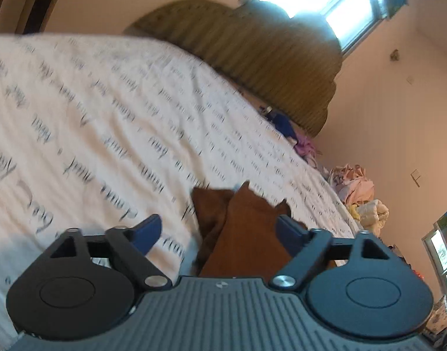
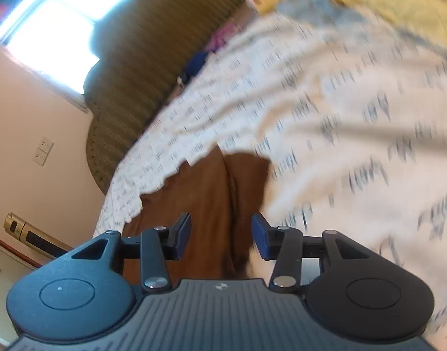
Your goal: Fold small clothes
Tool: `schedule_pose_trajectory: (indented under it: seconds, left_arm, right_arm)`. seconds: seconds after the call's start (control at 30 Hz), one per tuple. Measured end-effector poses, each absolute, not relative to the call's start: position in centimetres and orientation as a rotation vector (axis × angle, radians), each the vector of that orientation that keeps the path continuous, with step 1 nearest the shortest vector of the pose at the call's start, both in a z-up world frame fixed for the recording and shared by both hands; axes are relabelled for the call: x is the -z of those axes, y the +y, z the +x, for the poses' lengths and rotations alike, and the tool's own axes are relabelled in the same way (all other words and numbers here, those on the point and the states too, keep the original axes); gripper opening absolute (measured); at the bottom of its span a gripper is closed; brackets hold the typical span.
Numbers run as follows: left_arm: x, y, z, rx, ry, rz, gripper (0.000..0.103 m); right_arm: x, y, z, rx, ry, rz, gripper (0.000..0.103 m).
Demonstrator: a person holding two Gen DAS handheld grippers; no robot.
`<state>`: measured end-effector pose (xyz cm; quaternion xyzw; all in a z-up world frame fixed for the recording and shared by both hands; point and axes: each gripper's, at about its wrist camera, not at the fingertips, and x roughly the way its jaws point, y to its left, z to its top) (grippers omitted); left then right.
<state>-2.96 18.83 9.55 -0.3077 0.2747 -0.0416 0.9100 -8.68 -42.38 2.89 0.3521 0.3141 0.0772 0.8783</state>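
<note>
The left gripper (image 1: pixel 217 231) hangs nearest the lens, its blue pads (image 1: pixel 147 234) spread wide and clear of the brown garment (image 1: pixel 241 234) beneath them. That garment lies bunched on the bed's white script-printed sheet (image 1: pixel 106 122), near its edge. The right gripper (image 2: pixel 222 235) is also released, partly parted above the same brown cloth (image 2: pixel 200 199). A padded olive headboard (image 1: pixel 267 61) stands at the bed's far end, with loose clothes (image 1: pixel 355 187) heaped along the sheet's side edge.

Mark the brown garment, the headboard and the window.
brown garment (image 1: pixel 247 234): left wrist view, middle of the cloth.
headboard (image 1: pixel 270 58): left wrist view, ribbed face.
window (image 2: pixel 62 20): right wrist view, bright pane.
</note>
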Motion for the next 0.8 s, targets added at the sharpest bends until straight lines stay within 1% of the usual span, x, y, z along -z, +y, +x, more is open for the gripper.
schedule_pose_trajectory:
  seconds: [0.13,0.2,0.23,0.3,0.37,0.43,0.47,0.5,0.53,0.6,0.7,0.77,0.8]
  left_arm:
    - [-10.5,13.1,1.6,0.119,0.516,-0.540,0.092]
    - [-9.7,9.5,4.1,0.146,0.523,-0.481,0.092]
    - [-8.7,7.5,5.3,0.155,0.541,-0.435,0.092]
    - [-7.1,4.3,7.8,0.148,0.591,-0.327,0.085]
    - [-5.3,2.0,9.8,0.132,0.641,-0.197,0.085]
    - [-2.8,1.9,11.3,0.091,0.721,-0.149,0.084]
    - [-1.7,2.4,11.9,0.079,0.751,-0.129,0.084]
    - [-0.8,2.7,11.8,0.083,0.716,-0.067,0.087]
    - [-0.5,2.7,11.8,0.085,0.708,-0.030,0.087]
    - [-0.4,2.5,11.8,0.090,0.718,-0.013,0.092]
    - [-0.2,2.5,11.8,0.095,0.719,-0.001,0.095]
    - [-0.3,2.7,11.6,0.098,0.715,-0.014,0.095]
    - [-0.5,2.6,11.5,0.098,0.714,-0.015,0.096]
  right_arm:
    - [-4.2,-38.6,-2.9,-0.277,0.647,0.665,0.046]
    - [-3.2,-35.8,0.6,-0.340,0.687,0.661,0.046]
    - [-2.6,-34.3,2.2,-0.353,0.702,0.620,0.046]
    - [-1.2,-31.4,4.9,-0.296,0.738,0.513,0.045]
    - [0.9,-29.7,6.7,-0.194,0.772,0.383,0.045]
    - [3.2,-29.2,7.1,-0.122,0.767,0.231,0.042]
    - [3.8,-29.3,6.5,-0.144,0.701,0.187,0.042]
    - [4.2,-29.9,6.2,-0.164,0.670,0.176,0.042]
    - [4.3,-30.8,6.4,-0.178,0.663,0.227,0.042]
    - [4.1,-32.2,7.1,-0.193,0.673,0.317,0.041]
    - [2.9,-31.9,7.8,-0.186,0.711,0.308,0.042]
    - [1.0,-31.3,6.8,-0.139,0.676,0.309,0.046]
    - [0.0,-30.9,6.2,-0.155,0.640,0.306,0.045]
